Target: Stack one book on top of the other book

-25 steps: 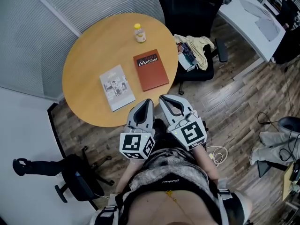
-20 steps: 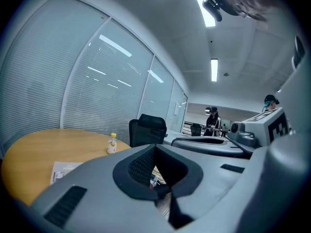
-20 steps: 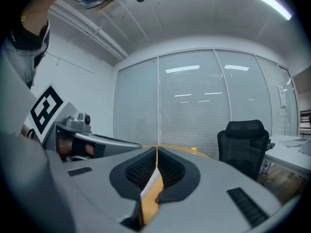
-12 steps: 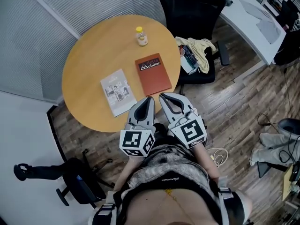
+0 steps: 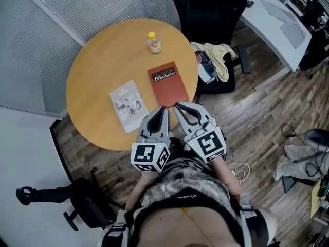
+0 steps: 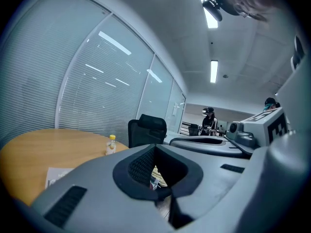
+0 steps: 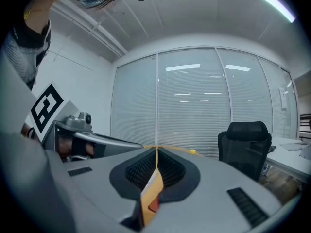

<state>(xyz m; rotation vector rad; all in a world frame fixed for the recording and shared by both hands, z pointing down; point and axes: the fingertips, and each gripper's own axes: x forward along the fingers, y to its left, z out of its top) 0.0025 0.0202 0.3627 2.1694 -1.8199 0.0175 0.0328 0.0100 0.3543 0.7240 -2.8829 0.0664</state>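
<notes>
Bottle: 1 small bottle (image 5: 153, 43) with a yellow cap stands upright on the far part of the round desk (image 5: 92, 66). What it holds is too small to tell.
Chair: a black office chair (image 5: 205, 6) stands just beside the desk's right edge. Its seat carries a pale yellow cloth (image 5: 218, 53) and some printed items.
Red book: the red book (image 5: 168, 80) lies flat and cover up on the desk's right part, nearer the person than the bottle.
Pale book: the pale book (image 5: 128, 105) lies flat on the desk's near part, left of the red book and apart from it, with bare wood between the 2.
Left gripper: the left gripper (image 5: 163, 110) is held low in front of the person at the desk's near edge, pointing over the desk and close to level. Its jaws are together with nothing between them.
Right gripper: the right gripper (image 5: 178, 107) is just beside the left one at the desk's near edge, in the same pose. Its jaws are together and empty.
Hard to make out: the gripper bodies hide both hands. The left gripper view shows only a corner of the pale book on the desk.
</notes>
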